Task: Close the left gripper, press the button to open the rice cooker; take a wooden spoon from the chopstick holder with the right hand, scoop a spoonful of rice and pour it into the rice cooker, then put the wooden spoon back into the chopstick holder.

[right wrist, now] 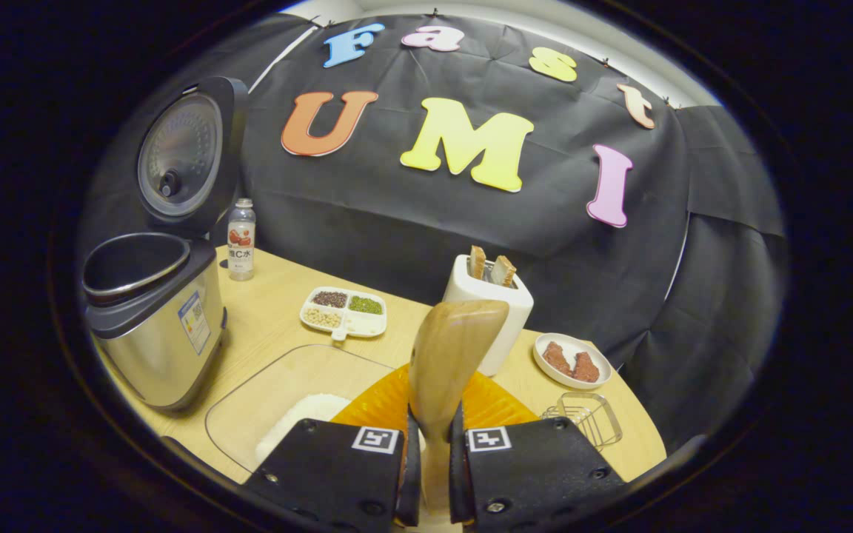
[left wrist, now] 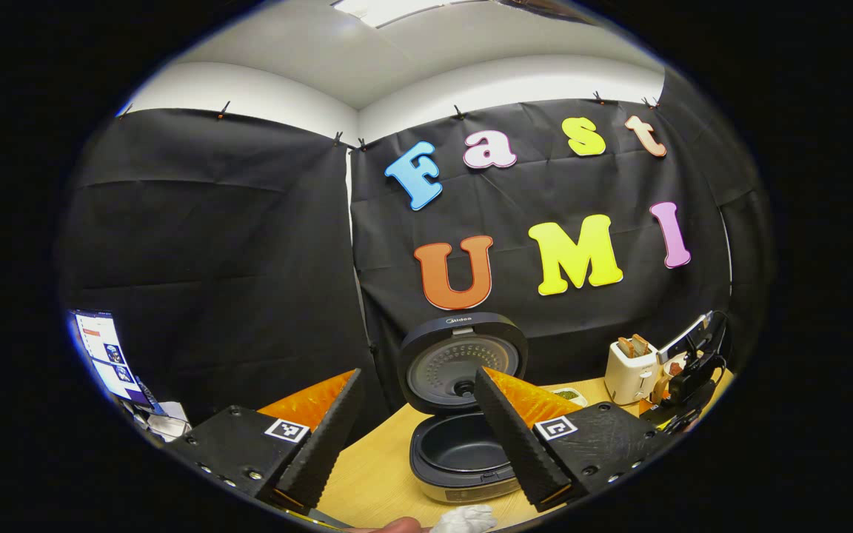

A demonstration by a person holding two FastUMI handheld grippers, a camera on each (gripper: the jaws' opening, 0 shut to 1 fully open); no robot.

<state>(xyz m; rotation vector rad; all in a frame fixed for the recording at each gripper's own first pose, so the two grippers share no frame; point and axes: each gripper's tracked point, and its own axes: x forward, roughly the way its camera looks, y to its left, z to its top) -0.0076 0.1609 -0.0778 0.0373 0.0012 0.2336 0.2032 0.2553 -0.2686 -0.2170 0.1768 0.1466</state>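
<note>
Right gripper view: right gripper (right wrist: 432, 474) is clamping the spoon (right wrist: 447, 355) upright; rice (right wrist: 306, 416) probably lying just below-left; left gripper (left wrist: 417, 433) gaping wide.

Both views tableward, sharing rice cooker (left wrist: 463, 414) (right wrist: 152, 311).

wooden table (right wrist: 271, 311) | on it: rice cooker (right wrist: 152, 318), bottle (right wrist: 241, 240), sectioned dish (right wrist: 343, 311), glass tray (right wrist: 278, 400), toaster (right wrist: 489, 311), plate (right wrist: 571, 361), wire rack (right wrist: 586, 416)

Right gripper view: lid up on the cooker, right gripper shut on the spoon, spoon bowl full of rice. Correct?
Not quite. In the right gripper view the spoon bowl is empty; the rice lies in the clear tray. The rest holds: the cooker lid is up and the right gripper is shut on the spoon.
</note>
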